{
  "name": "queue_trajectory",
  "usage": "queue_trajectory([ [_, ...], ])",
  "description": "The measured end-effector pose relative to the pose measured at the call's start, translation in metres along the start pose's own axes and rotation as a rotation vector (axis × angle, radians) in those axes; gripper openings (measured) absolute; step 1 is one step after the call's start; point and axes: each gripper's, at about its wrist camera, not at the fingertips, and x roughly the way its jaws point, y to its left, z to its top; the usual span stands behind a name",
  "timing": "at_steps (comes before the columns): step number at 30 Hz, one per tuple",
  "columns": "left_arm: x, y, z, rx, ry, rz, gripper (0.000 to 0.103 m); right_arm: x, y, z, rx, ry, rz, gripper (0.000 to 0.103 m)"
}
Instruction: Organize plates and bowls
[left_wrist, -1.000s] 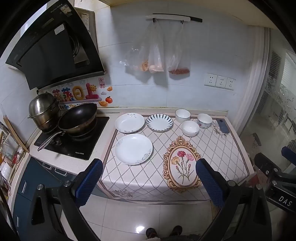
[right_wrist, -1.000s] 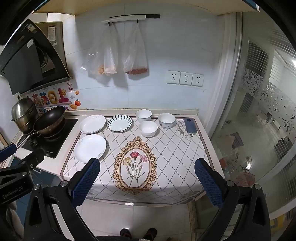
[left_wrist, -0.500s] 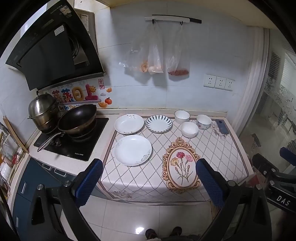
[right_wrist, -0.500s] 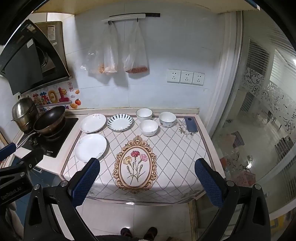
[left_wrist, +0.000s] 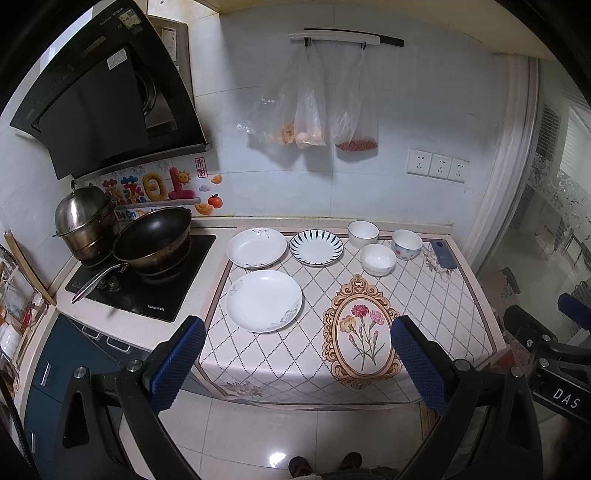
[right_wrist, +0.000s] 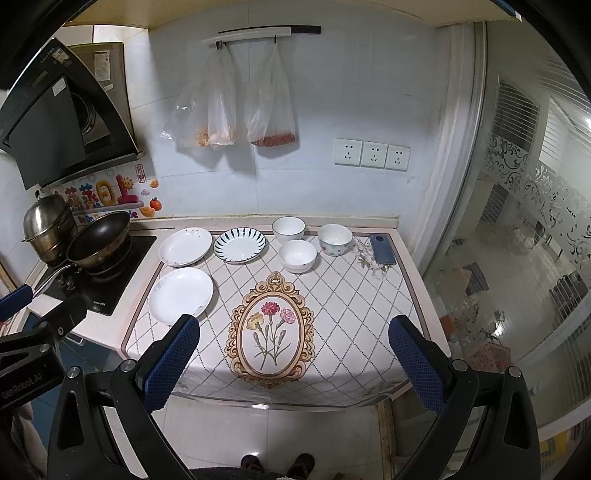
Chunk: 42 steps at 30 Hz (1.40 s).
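Observation:
On the counter's patterned cloth lie three plates: a white plate at the front left, a second white plate behind it, and a blue-striped plate beside that. Three bowls stand at the back right: a white bowl, a white bowl in front, and a patterned bowl. The same dishes show in the right wrist view, such as the front plate and the front bowl. My left gripper and right gripper are open, empty, and held off the counter's front edge.
A wok and a steel pot sit on the black cooktop at the left. A phone lies at the counter's back right. Plastic bags hang on the wall. A glass partition stands to the right.
Both views have drifted slightly; the counter sits a little higher in the frames. Nothing on the counter has moved. Both grippers stay open.

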Motion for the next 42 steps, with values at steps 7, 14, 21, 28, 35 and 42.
queue_trajectory([
  [7, 0.001, 0.001, 0.0, -0.001, 0.001, 0.001, 0.103, 0.004, -0.002, 0.0, 0.007, -0.003, -0.001, 0.103],
  [14, 0.005, 0.004, 0.001, -0.005, 0.001, 0.002, 0.103, 0.008, -0.003, 0.001, 0.006, 0.002, 0.006, 0.103],
  [21, 0.011, 0.01, 0.0, -0.014, 0.005, 0.002, 0.103, 0.01, -0.002, 0.003, 0.009, 0.001, 0.003, 0.103],
  [28, 0.01, 0.012, -0.002, -0.018, -0.002, 0.009, 0.103, 0.013, -0.001, 0.005, 0.006, 0.002, 0.007, 0.103],
  [35, 0.009, 0.013, -0.002, -0.019, -0.002, 0.006, 0.103, 0.013, 0.0, 0.006, 0.007, 0.002, 0.007, 0.103],
  [42, 0.008, 0.012, 0.0, -0.019, -0.009, 0.009, 0.103, 0.013, 0.0, 0.007, 0.007, 0.001, 0.007, 0.103],
])
